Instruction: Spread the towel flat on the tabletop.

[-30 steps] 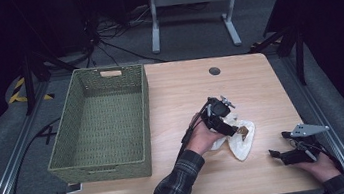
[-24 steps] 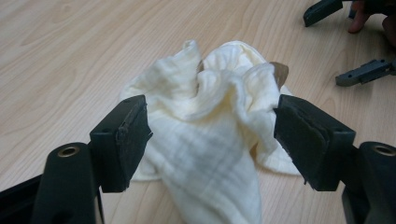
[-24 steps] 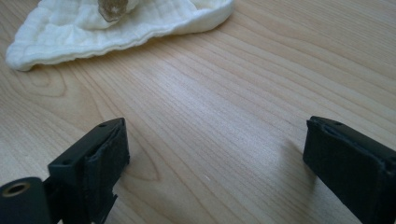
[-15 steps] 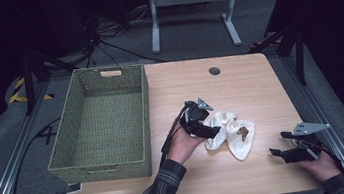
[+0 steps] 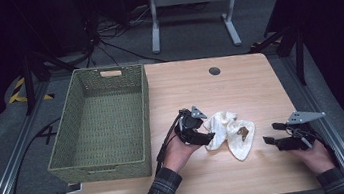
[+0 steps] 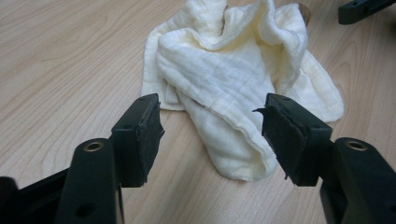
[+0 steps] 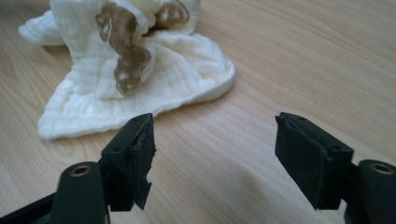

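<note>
A crumpled cream cloth [image 5: 230, 130] with brown marks lies on the wooden table [image 5: 239, 83], right of centre. My left gripper [image 5: 209, 136] stands open at the cloth's left edge. In the left gripper view the cloth [image 6: 224, 79] lies just ahead of the left gripper [image 6: 212, 135], with one fold reaching between the jaws, untouched by the pads. My right gripper [image 5: 271, 133] rests open near the table's right front, a short way right of the cloth. In the right gripper view the cloth [image 7: 130, 70] lies ahead and to the left of the right gripper [image 7: 215, 158], which has bare wood between its jaws.
A large green woven basket [image 5: 146, 110] stands empty on the left half of the table. A small dark round cap [image 5: 214, 70] sits near the far edge. Beyond the table stand a grey floor, cables and a white metal stand [image 5: 188, 4].
My left gripper has drawn back to the left, from over the cloth to its left edge. The cloth has shifted slightly. The right gripper has stayed in place.
</note>
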A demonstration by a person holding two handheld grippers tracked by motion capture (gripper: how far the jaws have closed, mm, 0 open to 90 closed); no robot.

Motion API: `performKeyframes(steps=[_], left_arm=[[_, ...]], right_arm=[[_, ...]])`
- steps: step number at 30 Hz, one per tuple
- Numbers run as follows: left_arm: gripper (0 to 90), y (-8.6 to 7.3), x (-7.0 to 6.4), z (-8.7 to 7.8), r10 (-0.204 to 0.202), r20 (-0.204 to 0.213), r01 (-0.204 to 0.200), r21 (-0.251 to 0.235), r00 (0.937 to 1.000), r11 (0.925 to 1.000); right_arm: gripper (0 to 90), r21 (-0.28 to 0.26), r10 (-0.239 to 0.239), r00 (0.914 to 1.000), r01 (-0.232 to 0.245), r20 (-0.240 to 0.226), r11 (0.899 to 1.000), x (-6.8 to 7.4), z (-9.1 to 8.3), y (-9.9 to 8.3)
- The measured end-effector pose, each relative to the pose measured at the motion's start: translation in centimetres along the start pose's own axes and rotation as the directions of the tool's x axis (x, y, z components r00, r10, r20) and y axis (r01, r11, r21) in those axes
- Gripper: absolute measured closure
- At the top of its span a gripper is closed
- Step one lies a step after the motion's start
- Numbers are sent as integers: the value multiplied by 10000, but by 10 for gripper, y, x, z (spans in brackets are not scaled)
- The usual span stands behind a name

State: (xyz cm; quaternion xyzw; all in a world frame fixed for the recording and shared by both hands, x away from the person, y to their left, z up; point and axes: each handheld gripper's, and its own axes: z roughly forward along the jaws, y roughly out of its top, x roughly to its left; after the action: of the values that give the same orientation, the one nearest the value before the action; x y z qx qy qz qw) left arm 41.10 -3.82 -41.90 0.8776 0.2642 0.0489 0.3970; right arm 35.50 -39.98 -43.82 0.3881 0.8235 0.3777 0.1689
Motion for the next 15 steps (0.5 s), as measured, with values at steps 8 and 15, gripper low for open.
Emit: performKeyframes(steps=[8, 15], left_arm=[[410, -1, -4, 10, 134, 224, -137, 145, 9997, 9998], [410, -1, -12, 21, 346, 506, -368, 425, 9981, 9984]], right_arm=[[434, -272, -28, 9982, 12, -607, 9996, -4, 19, 29], [512, -198, -442, 9951, 426, -885, 9989, -4, 43, 49]])
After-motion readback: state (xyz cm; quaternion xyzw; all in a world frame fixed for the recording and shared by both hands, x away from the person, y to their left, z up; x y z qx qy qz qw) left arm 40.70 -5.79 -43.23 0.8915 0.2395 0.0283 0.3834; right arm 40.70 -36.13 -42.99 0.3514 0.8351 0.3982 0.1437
